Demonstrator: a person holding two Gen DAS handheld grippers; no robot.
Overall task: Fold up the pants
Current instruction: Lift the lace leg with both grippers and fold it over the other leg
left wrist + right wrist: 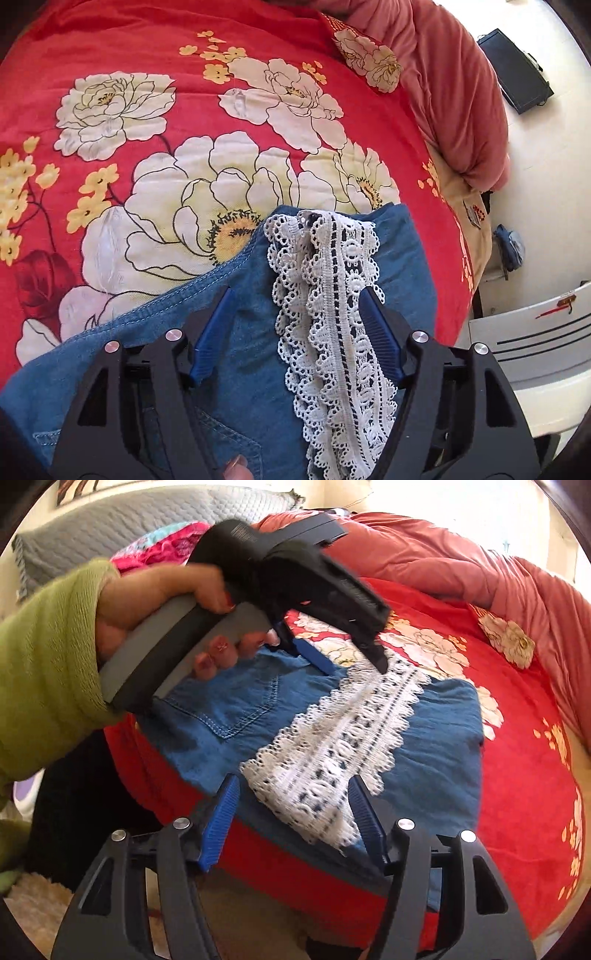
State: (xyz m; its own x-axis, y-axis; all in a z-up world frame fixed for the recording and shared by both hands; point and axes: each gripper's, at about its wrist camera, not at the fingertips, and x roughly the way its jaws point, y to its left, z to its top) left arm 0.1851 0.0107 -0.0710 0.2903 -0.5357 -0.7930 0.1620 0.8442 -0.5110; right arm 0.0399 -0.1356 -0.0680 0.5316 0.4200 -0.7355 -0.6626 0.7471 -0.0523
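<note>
Pants (325,720) lie folded on the bedspread (147,55), both claws open.

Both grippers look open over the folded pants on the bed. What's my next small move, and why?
Probably lift both grippers clear. The left gripper and right gripper stand open, gripping nothing, and the pants lie flat in a folded stack on the bedspread, lace trim on top, so the fold seems done.

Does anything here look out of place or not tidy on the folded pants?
Little stands out. The blue pants lie folded on the floral bedspread; only their white lace trim runs crooked and bunched at its far end. Both grippers are open.
</note>
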